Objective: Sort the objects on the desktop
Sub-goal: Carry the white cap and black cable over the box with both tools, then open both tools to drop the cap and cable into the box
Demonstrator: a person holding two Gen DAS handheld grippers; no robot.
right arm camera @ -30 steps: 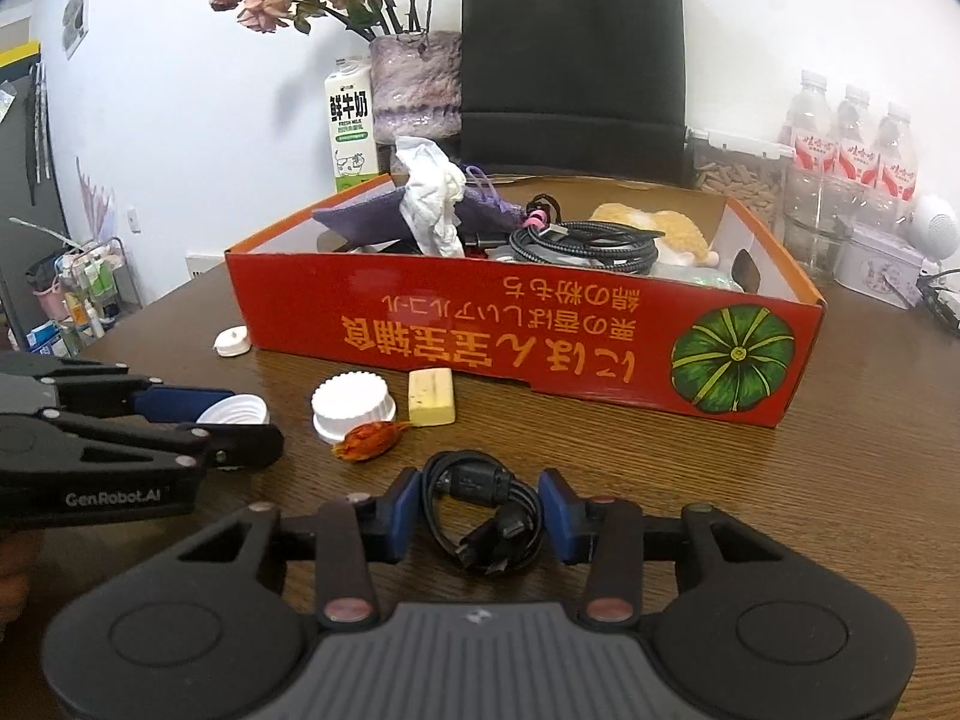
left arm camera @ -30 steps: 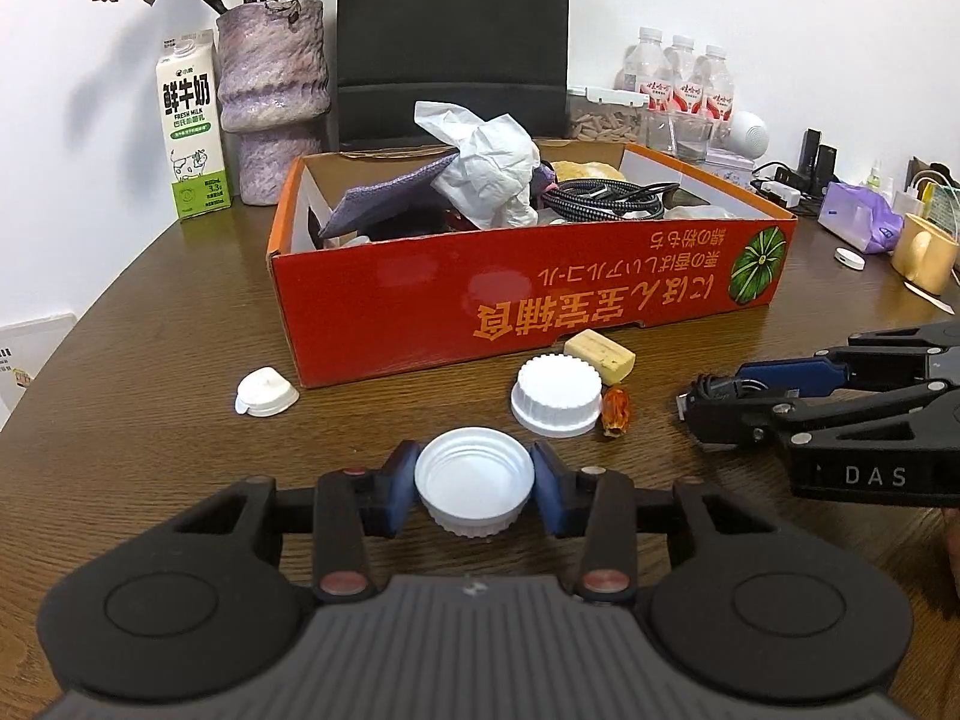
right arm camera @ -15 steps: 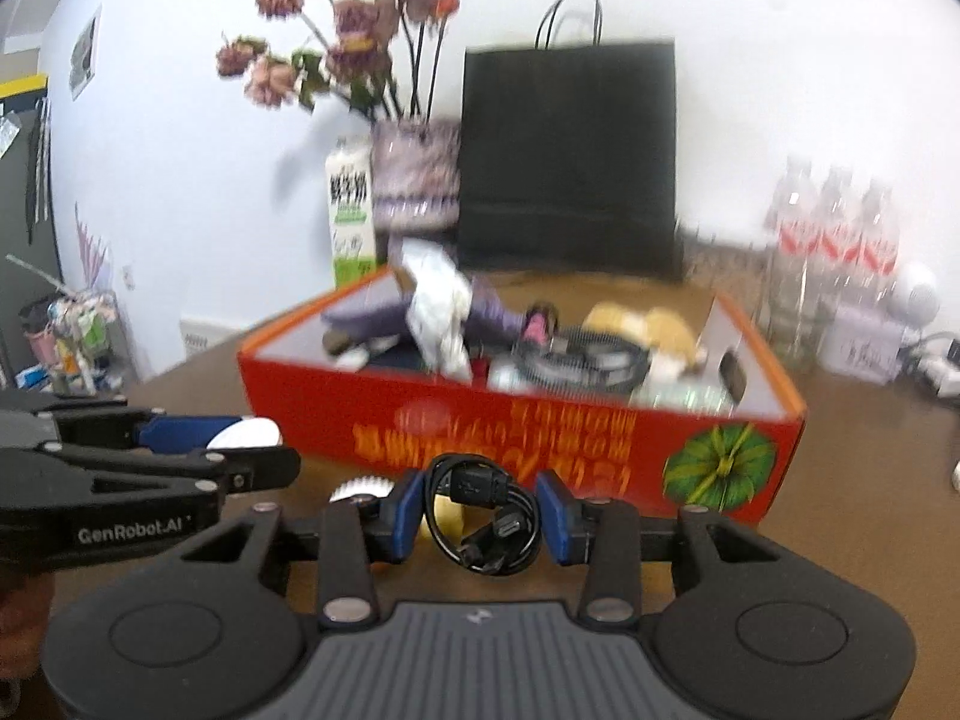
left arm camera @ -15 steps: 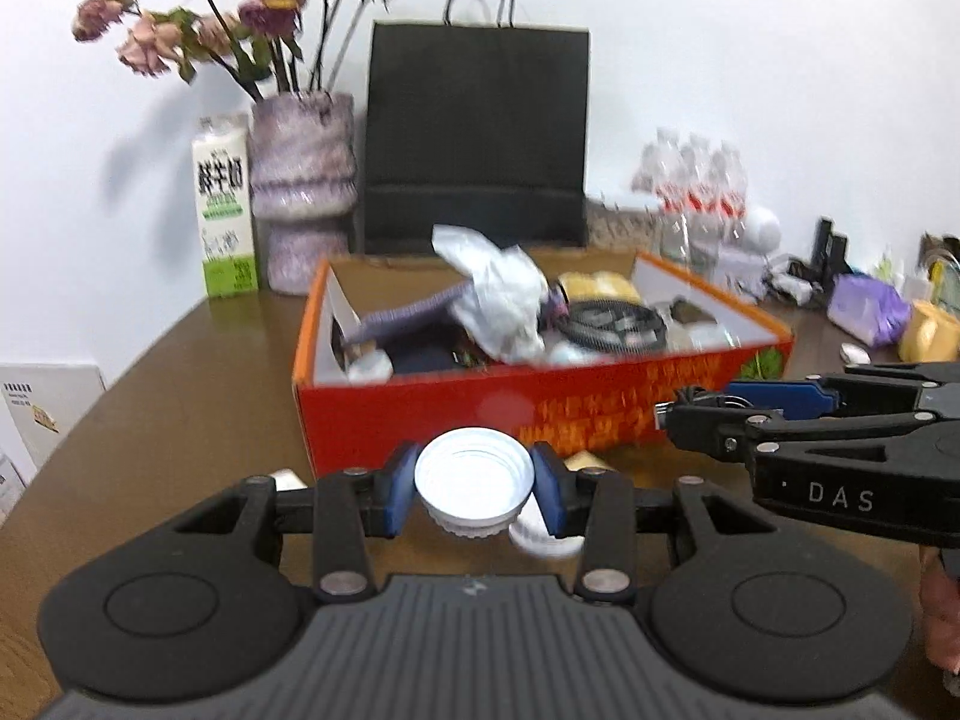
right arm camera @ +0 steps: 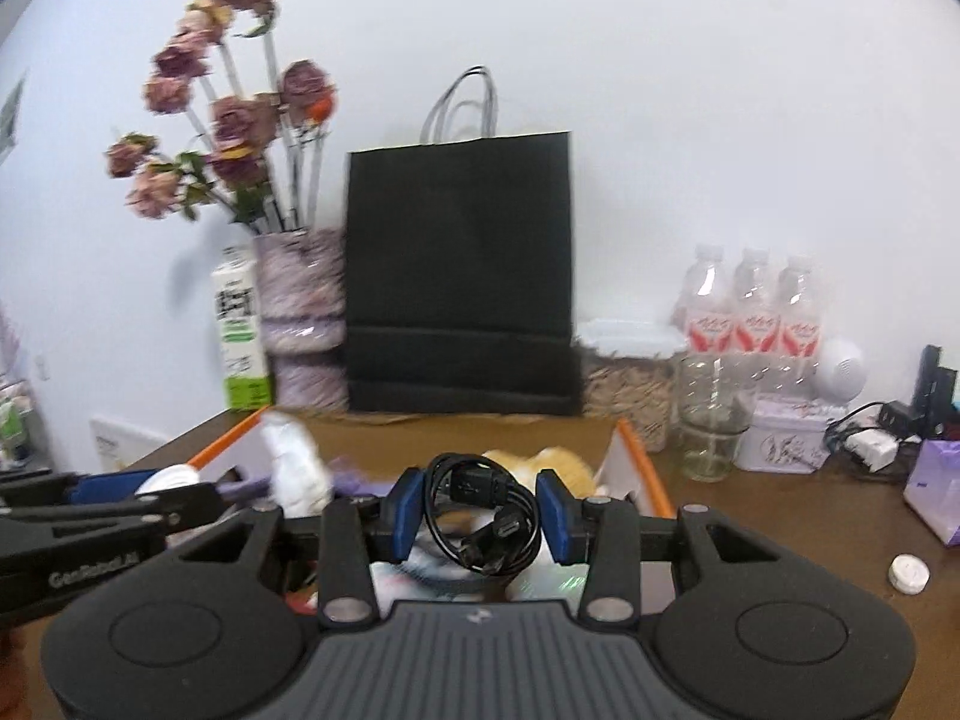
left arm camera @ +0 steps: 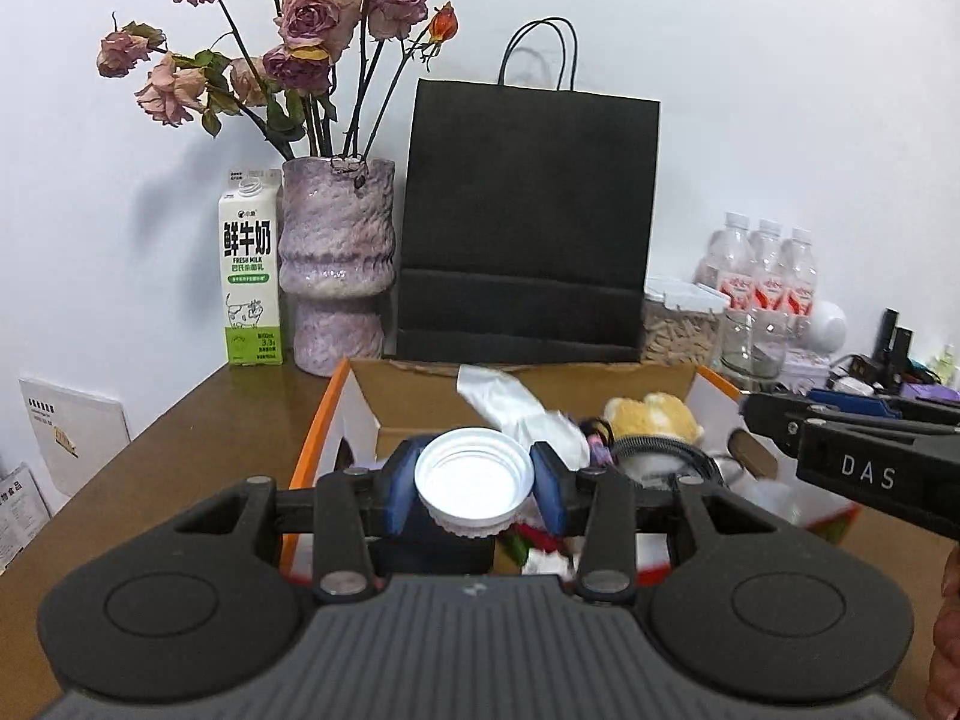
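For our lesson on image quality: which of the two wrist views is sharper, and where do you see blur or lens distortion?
Left wrist view: sharp, the milk carton print is legible, though the fisheye bends the table edge. Right wrist view: motion-blurred, smearing the flowers and vase, while the cable stays crisp.

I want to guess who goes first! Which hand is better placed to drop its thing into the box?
Probably the left. The left gripper holds the white lid over the box; the right gripper holds its cable there too, more blurred.
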